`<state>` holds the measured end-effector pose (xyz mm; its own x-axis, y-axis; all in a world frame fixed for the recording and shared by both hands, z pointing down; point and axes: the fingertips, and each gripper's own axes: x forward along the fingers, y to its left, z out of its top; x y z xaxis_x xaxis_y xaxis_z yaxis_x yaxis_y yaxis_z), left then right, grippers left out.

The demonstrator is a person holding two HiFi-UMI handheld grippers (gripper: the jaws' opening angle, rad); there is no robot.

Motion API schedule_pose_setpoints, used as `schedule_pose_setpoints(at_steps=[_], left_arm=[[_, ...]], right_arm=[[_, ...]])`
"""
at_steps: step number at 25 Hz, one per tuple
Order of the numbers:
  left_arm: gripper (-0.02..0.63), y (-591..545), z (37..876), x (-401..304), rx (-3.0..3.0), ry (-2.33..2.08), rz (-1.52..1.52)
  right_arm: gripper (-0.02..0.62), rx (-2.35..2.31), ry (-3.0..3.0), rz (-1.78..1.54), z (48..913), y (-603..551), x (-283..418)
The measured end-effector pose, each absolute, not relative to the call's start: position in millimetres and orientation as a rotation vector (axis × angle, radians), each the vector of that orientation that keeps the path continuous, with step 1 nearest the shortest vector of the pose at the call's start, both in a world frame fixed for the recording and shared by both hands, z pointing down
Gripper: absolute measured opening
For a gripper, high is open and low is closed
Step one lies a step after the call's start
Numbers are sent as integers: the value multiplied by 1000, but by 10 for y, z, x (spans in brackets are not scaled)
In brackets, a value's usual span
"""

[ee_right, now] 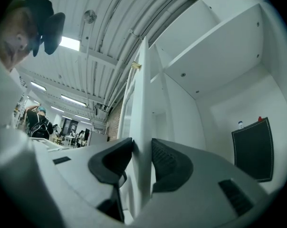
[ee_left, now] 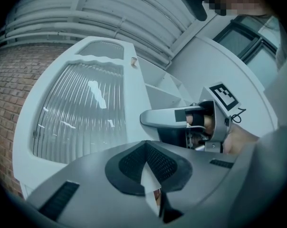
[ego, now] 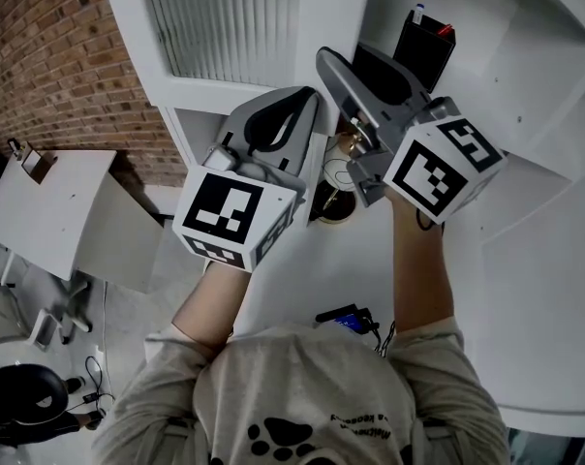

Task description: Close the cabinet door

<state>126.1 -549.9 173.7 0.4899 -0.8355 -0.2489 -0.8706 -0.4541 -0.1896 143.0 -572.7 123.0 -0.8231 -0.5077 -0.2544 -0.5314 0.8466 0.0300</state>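
The white cabinet door (ego: 225, 27) with its ribbed glass panel stands open, swung out from the cabinet. In the left gripper view the door's panel (ee_left: 81, 113) fills the left side. My right gripper (ego: 355, 66) straddles the door's free edge (ee_right: 142, 108). Its jaws (ee_right: 142, 160) stand wide and open, one dark pad close on each side of the edge. My left gripper (ego: 307, 100) hovers just left of the right one, beside the door, its tips (ee_left: 146, 148) shut together with nothing held. The right gripper (ee_left: 181, 120) also shows in the left gripper view.
Inside the cabinet a black box (ego: 423, 42) stands on a white shelf (ee_right: 215, 37). A brick wall (ego: 41, 56) and a white table (ego: 41, 201) lie to the left. A small dark device (ego: 346, 318) hangs at my chest. People stand far off (ee_right: 39, 122).
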Motion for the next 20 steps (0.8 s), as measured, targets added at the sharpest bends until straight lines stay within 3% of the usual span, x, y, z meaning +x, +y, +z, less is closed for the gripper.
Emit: schedule_pose_setpoints(at_steps=[20], left_arm=[[8, -5754, 1709, 1303, -2481, 1417, 176]], right_arm=[[144, -979, 2730, 257, 1211, -5918, 1502]])
